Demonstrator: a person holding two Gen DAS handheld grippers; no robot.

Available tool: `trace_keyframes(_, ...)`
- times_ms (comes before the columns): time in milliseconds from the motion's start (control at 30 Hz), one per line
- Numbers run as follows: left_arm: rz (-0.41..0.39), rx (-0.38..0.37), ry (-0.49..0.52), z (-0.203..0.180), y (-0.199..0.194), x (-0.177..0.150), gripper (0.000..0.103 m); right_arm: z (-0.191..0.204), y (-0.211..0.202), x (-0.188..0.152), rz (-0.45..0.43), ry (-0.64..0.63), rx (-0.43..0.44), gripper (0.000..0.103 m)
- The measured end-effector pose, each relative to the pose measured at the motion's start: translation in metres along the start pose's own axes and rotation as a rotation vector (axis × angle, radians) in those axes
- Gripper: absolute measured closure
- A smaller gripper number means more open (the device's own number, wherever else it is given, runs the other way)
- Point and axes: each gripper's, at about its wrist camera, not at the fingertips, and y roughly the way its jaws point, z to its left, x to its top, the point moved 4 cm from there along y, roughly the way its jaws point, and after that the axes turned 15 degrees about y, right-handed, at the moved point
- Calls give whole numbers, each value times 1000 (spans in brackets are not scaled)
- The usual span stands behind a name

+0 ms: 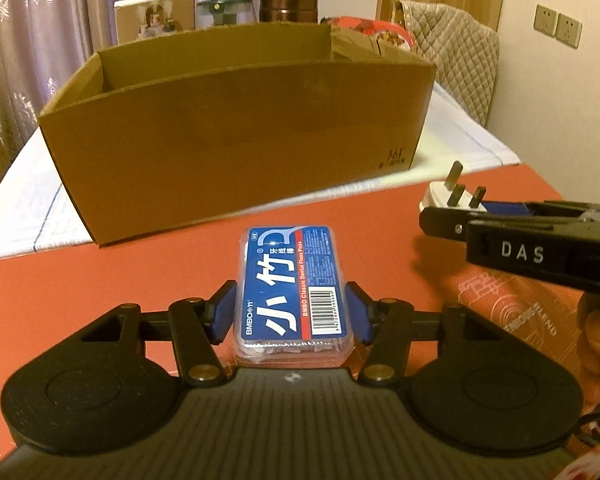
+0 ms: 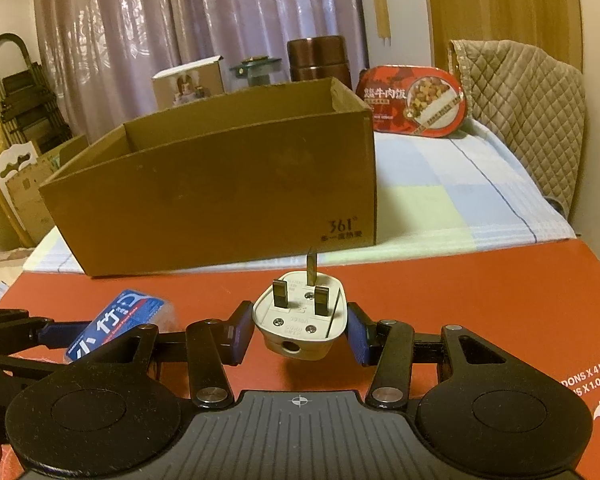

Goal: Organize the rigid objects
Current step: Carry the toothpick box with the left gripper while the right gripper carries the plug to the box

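Note:
My left gripper (image 1: 291, 312) is shut on a clear dental floss pick box with a blue label (image 1: 292, 284), held just above the red surface (image 1: 140, 280). My right gripper (image 2: 298, 330) is shut on a white three-pin plug (image 2: 302, 316), pins pointing up. The plug (image 1: 448, 196) and the right gripper (image 1: 480, 216) also show at the right of the left wrist view. The floss box (image 2: 112, 326) shows at the left of the right wrist view. An open brown cardboard box (image 1: 236, 136) (image 2: 220, 176) stands right ahead of both grippers.
Behind the cardboard box stand a small white carton (image 2: 188, 82), a glass lid (image 2: 256, 68), a brown canister (image 2: 316, 58) and a red meal tray (image 2: 414, 100). A quilted chair back (image 2: 528, 108) is at the right. A checked cloth (image 2: 460, 200) covers the far table.

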Motion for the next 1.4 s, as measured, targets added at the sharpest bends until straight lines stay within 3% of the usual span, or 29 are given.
trace_keyframes(733, -131, 45, -39, 23, -47, 51, 51, 39, -31, 56, -91, 8, 98, 57)
trace_keyframes(1067, -224, 131, -111, 77, -60, 95, 51, 54, -35, 104, -171, 21, 140, 57)
trace_keyframes(1400, -226, 205, -178, 134, -33, 122, 51, 58, -5, 156, -210, 55, 142, 57)
